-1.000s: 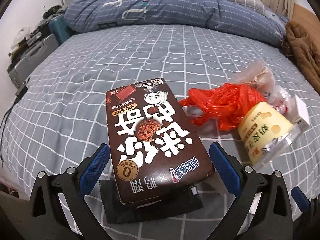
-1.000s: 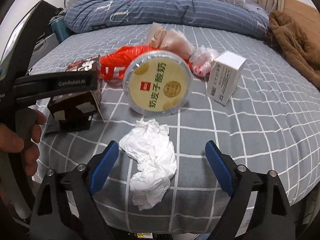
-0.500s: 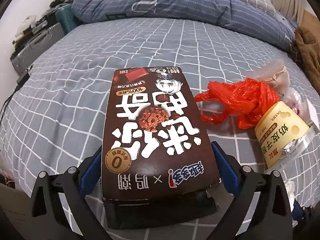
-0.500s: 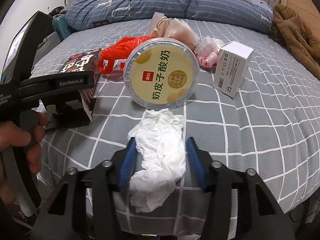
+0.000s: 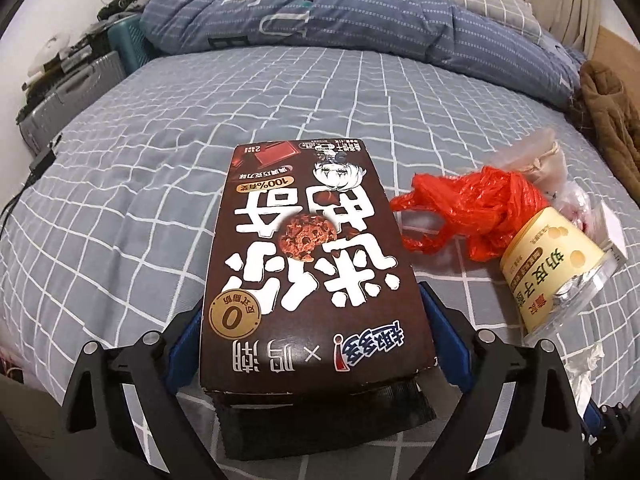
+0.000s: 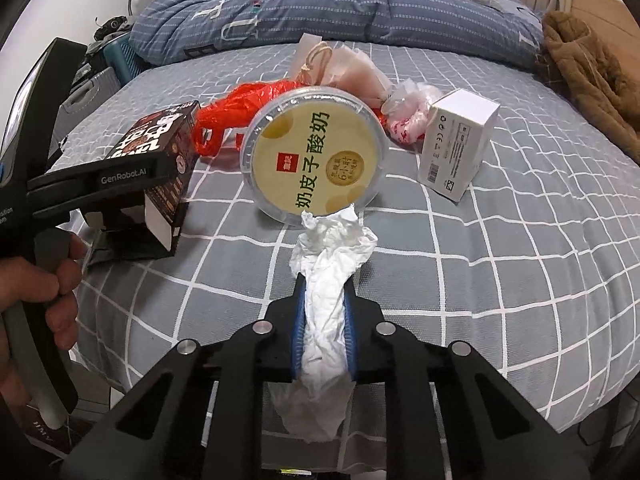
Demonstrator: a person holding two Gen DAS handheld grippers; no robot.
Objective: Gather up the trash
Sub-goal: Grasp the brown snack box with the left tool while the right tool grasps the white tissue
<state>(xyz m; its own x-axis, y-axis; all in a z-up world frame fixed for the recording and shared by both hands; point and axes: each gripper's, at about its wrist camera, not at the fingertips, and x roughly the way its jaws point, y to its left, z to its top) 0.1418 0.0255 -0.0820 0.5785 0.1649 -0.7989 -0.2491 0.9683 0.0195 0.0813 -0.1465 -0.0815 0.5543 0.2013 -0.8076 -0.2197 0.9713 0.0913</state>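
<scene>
On the grey checked bed [image 5: 160,160], your left tool [image 5: 310,332] stands wide around the near end of the brown chocolate box [image 5: 308,264]; its blue pads flank the box's sides, and whether they press on it cannot be told. The box's long axis runs away from you along the tool's line, and it rests on a black packet [image 5: 320,420]. Your right tool [image 6: 323,316] has just been closing and now pinches the crumpled white tissue [image 6: 328,280], which runs lengthwise between the pads, its far end nearly at the yoghurt tub [image 6: 316,156]. Only the right view shows the tub's lid face-on, the white carton [image 6: 456,144] and your left hand [image 6: 44,292] on its handle; the left view shows the tub's side beside the red plastic bag [image 5: 476,212].
</scene>
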